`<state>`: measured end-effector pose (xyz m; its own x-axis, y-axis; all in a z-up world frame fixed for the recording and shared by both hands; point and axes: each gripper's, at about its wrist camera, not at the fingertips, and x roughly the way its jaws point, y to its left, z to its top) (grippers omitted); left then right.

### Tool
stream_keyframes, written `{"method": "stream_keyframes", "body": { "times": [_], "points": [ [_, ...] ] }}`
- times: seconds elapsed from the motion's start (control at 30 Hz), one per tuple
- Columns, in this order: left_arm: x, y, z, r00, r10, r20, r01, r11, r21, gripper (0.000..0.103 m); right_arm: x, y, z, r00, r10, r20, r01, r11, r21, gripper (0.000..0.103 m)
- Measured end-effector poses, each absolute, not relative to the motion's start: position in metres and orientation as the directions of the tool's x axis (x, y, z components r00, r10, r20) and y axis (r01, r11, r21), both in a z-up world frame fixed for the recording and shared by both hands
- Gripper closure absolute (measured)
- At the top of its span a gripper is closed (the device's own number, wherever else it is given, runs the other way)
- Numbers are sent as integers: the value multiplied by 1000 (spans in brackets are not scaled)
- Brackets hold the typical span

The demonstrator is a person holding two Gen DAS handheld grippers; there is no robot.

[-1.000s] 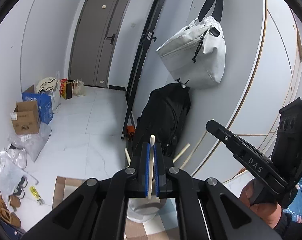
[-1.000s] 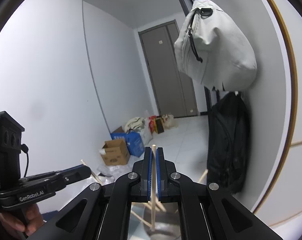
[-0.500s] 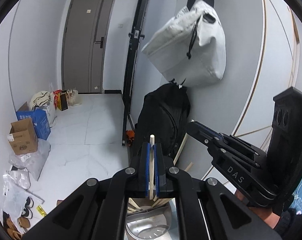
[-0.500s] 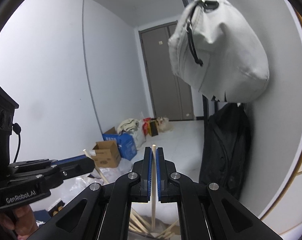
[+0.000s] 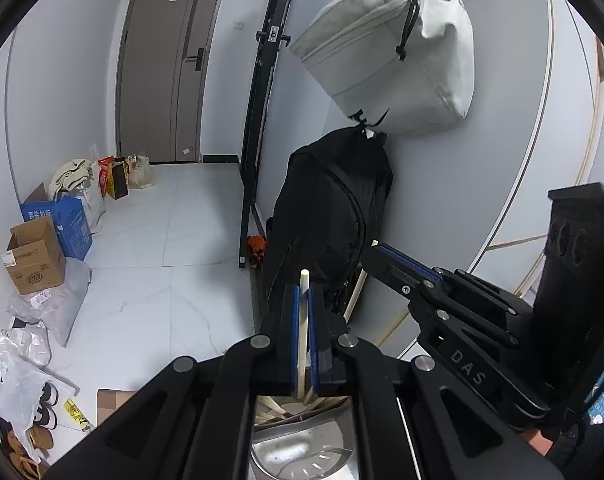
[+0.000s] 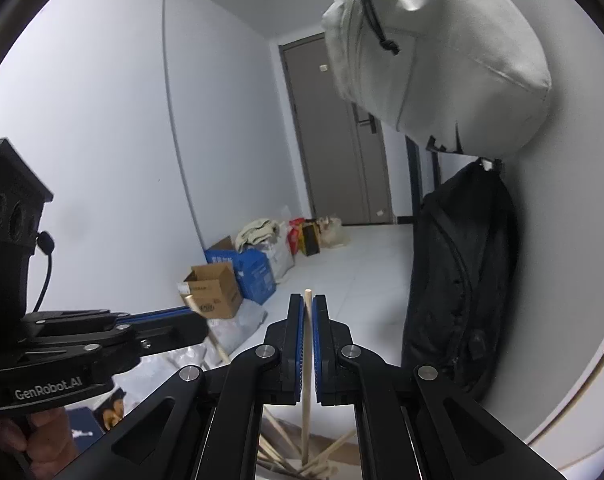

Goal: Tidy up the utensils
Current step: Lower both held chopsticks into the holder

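My left gripper (image 5: 303,294) is shut on a pale wooden chopstick (image 5: 302,332) that stands upright, its tip above the blue pads. Below it sits a round metal utensil holder (image 5: 302,444) with several more chopsticks leaning inside. My right gripper (image 6: 308,304) is shut on another upright chopstick (image 6: 306,380) whose lower end reaches down among several loose chopsticks (image 6: 286,452). The right gripper also shows in the left wrist view (image 5: 381,254), close on the right. The left gripper shows in the right wrist view (image 6: 182,322), close on the left.
A grey bag (image 5: 389,48) hangs on the wall above a black backpack (image 5: 333,216). A black stand pole (image 5: 258,120) rises by the wall. Cardboard and blue boxes (image 5: 46,240), bags and shoes line the left of the white tiled floor. A grey door (image 5: 170,60) stands behind.
Both grippers have tilted upward while still holding their chopsticks. The right gripper has come closer to the left one, and the metal holder now shows more fully below the left gripper.
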<state>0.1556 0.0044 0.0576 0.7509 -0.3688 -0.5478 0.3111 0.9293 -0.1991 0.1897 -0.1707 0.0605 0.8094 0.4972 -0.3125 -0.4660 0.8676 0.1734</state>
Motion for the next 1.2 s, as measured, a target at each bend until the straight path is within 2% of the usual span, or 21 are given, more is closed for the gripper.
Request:
{"method": "stream_keyframes", "body": {
  "times": [0.53,1.2],
  "points": [
    [175,5,30,660,-427,-619,336,904,-265,103,184,-169,26,790,502,-353,-469,865,180,100],
    [178,1,24,618,-491,-614,421,866,-269,103,179,-176,14,796,493,-352,-463,869,171,100]
  ]
}}
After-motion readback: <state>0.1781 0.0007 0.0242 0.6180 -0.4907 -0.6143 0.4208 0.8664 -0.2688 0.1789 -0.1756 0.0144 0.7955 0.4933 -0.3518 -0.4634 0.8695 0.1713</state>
